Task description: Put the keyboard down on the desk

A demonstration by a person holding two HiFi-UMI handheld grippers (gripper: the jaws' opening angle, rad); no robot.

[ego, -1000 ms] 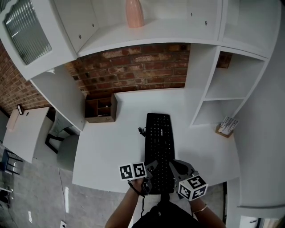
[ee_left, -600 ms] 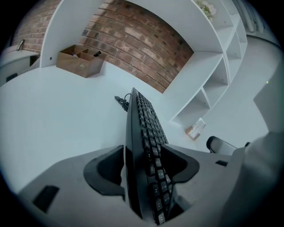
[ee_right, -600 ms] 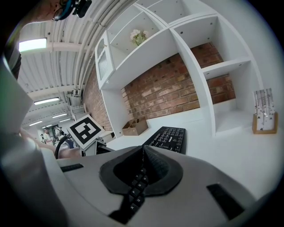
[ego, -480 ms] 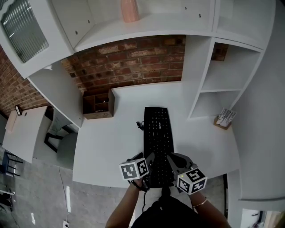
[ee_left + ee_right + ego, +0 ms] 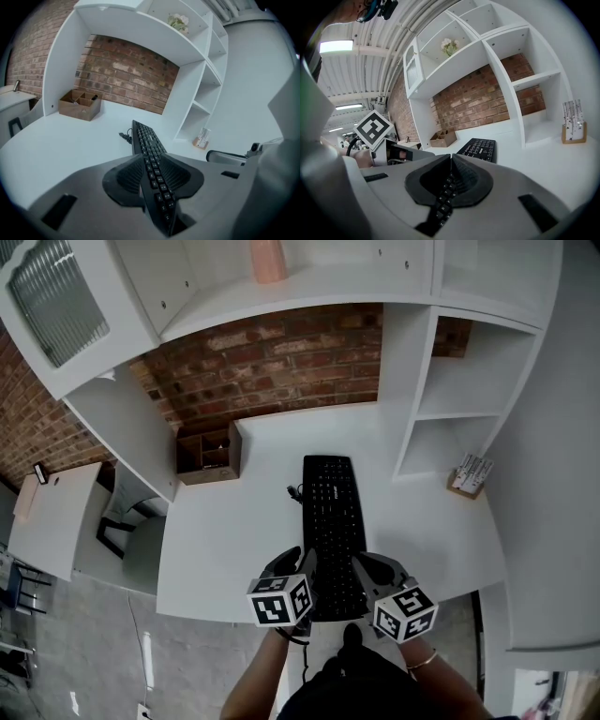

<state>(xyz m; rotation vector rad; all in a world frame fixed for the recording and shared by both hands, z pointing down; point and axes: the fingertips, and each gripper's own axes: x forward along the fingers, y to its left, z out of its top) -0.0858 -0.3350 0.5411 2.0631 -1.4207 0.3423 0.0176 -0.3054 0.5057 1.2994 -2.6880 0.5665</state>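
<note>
Lying where: the black plastic keyboard [image 5: 334, 531] runs lengthwise straight away from the person on the white desk [image 5: 225, 540]. Its far end is down on the top and its near end is right at the front edge. Can't tell if that near end is fully flat yet.
Cable: a thin black lead [image 5: 296, 493] is bunched just beside the keyboard's left side near the far end. It looks slack, so I'd guess it's not tugging on anything.
Left gripper: the left gripper [image 5: 152, 158] has the near-left edge of the keyboard between its jaws, and they're closing. The pads look pressed on it, one on the keys and one underneath.
Right gripper: the right gripper [image 5: 451, 158] is clamped on the near-right edge the same way, with keys showing in the slot between the pads.
Why two grips: pinching both near corners keeps a long thin board level. My read is that's so it goes down flat without twisting.
Progress: looks basically placed, imo; letting go is what's left.
Further out: a small brown wooden organiser box [image 5: 208, 454] sits back left against the red brick wall [image 5: 272, 362], well apart from the keyboard. The white shelf unit [image 5: 450, 418] is on the right, with a little wooden card holder [image 5: 469, 474] by it.
</note>
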